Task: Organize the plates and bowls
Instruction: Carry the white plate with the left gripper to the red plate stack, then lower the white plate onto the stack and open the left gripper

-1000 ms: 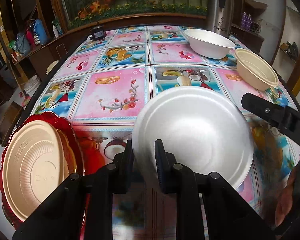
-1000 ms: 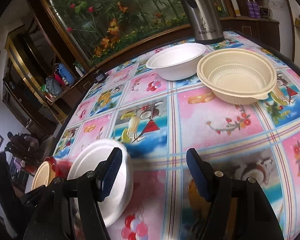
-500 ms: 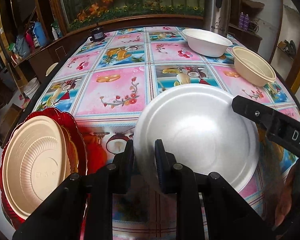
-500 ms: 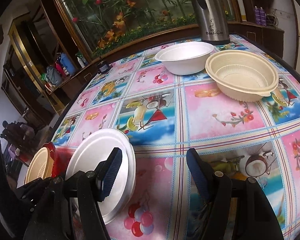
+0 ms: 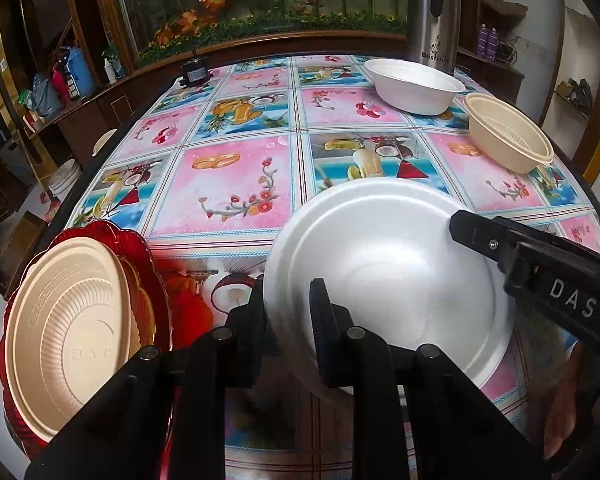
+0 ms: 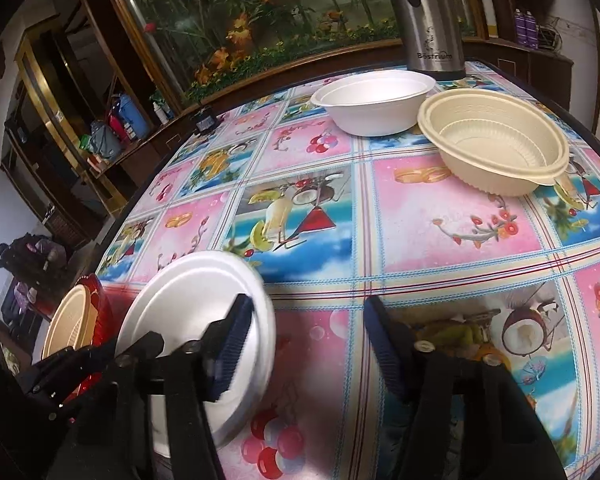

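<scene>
My left gripper (image 5: 290, 320) is shut on the near rim of a white foam plate (image 5: 384, 264), held tilted above the table's front edge; the plate also shows in the right wrist view (image 6: 188, 300). My right gripper (image 6: 306, 344) is open and empty, just right of the plate; one of its fingers (image 5: 500, 240) crosses the plate's right edge. A beige plate (image 5: 60, 328) lies on a red plate (image 5: 156, 280) at the near left. A white bowl (image 6: 374, 102) and a beige bowl (image 6: 496, 148) stand at the far right.
A steel thermos (image 6: 432, 16) stands behind the bowls at the table's far edge. A small black device (image 5: 196, 74) sits at the far left edge. The tablecloth (image 5: 228, 176) is patterned in pink and blue squares. Shelves and furniture surround the table.
The white plate has risen and tipped a little in my left gripper. The right gripper has drifted slightly toward the plate. Both bowls stay put.
</scene>
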`<action>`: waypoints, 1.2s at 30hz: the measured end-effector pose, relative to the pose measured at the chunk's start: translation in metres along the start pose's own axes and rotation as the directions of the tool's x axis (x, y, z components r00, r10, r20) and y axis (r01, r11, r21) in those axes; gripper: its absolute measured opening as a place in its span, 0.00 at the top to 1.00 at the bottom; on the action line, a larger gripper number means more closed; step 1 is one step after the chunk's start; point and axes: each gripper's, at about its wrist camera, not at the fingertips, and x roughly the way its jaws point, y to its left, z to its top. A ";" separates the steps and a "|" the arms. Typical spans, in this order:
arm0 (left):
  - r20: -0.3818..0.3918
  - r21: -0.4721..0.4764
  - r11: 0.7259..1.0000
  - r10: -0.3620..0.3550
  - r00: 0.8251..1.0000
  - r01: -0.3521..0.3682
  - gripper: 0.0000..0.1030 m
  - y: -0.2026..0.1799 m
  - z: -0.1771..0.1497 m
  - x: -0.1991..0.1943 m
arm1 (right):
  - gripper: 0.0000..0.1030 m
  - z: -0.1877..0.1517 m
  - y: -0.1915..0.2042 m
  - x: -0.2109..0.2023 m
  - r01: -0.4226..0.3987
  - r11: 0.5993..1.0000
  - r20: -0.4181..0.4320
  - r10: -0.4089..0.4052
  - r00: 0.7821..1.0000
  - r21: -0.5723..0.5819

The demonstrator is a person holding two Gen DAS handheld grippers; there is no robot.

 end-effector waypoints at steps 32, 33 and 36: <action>0.184 -0.276 0.961 0.073 0.980 -0.020 0.82 0.107 -0.004 -0.086 | 0.90 0.007 0.103 -0.045 -0.212 0.972 0.056 0.219 0.974 -0.099; 0.186 -0.295 0.955 0.095 0.978 -0.037 0.82 0.115 -0.006 -0.087 | 0.90 0.006 0.112 -0.041 -0.220 0.969 0.054 0.227 0.972 -0.112; 0.158 -0.348 0.933 0.154 0.975 -0.091 0.82 0.143 -0.014 -0.079 | 0.89 0.000 0.150 -0.025 -0.234 0.957 0.047 0.245 0.968 -0.170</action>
